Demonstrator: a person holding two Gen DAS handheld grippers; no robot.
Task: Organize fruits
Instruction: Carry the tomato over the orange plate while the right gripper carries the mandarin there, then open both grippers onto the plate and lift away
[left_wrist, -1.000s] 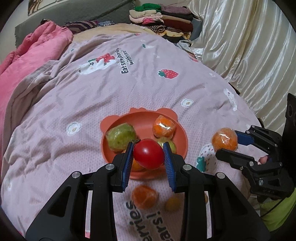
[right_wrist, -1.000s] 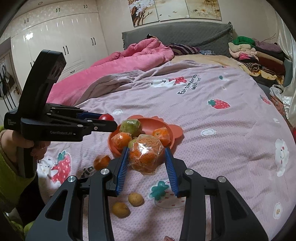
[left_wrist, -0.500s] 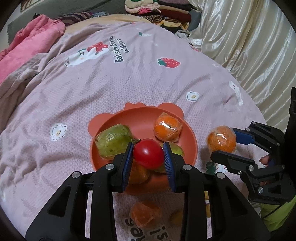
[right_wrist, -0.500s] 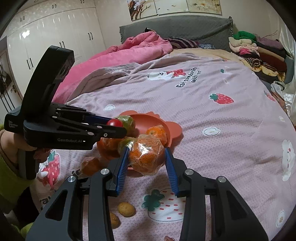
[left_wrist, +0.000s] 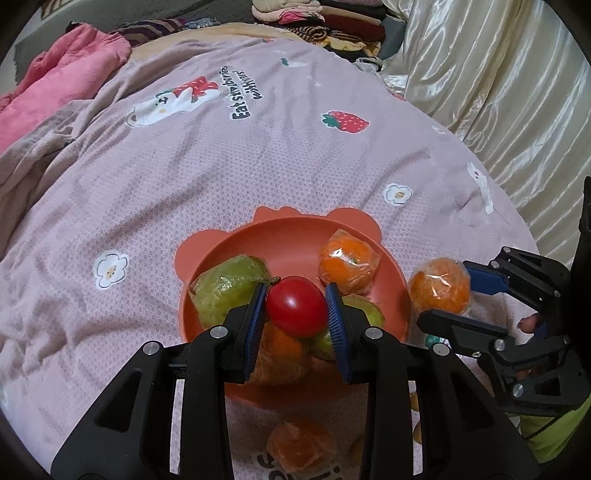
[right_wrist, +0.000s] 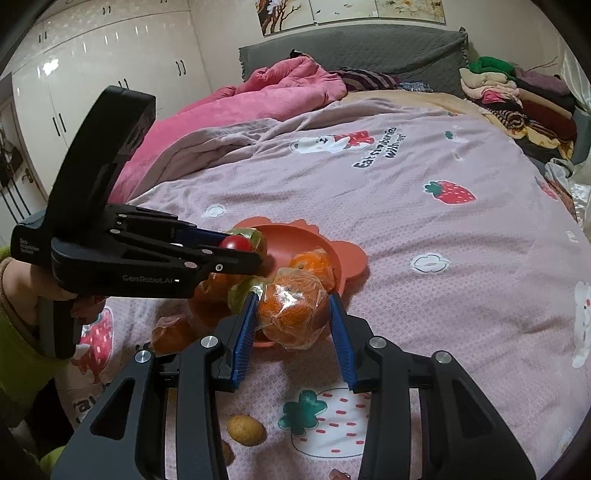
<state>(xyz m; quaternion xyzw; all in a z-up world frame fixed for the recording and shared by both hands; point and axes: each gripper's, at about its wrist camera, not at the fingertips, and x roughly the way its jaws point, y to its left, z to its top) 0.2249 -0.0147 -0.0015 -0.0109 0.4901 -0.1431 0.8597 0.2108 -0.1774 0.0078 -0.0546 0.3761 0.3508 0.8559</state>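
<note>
My left gripper (left_wrist: 296, 308) is shut on a red tomato (left_wrist: 295, 311) and holds it above the orange bear-eared plate (left_wrist: 288, 236). The plate holds a wrapped green fruit (left_wrist: 225, 286), a wrapped orange (left_wrist: 347, 261) and more fruit under the tomato. My right gripper (right_wrist: 293, 312) is shut on a plastic-wrapped orange (right_wrist: 293, 314), just off the plate's near rim (right_wrist: 347, 254); it shows at the plate's right edge in the left wrist view (left_wrist: 439, 290). The left gripper with the tomato (right_wrist: 236, 243) shows in the right wrist view.
A wrapped orange piece (left_wrist: 301, 445) lies on the pink bedspread (left_wrist: 184, 166) below the plate, also in the right wrist view (right_wrist: 171, 332). Small brown fruits (right_wrist: 245, 430) lie near me. A pink quilt (right_wrist: 236, 107) and stacked clothes (right_wrist: 517, 96) are at the back.
Both grippers have moved forward toward the plate with their fruit. The tomato now hangs over the plate's middle and the wrapped orange is close to the plate's rim.
</note>
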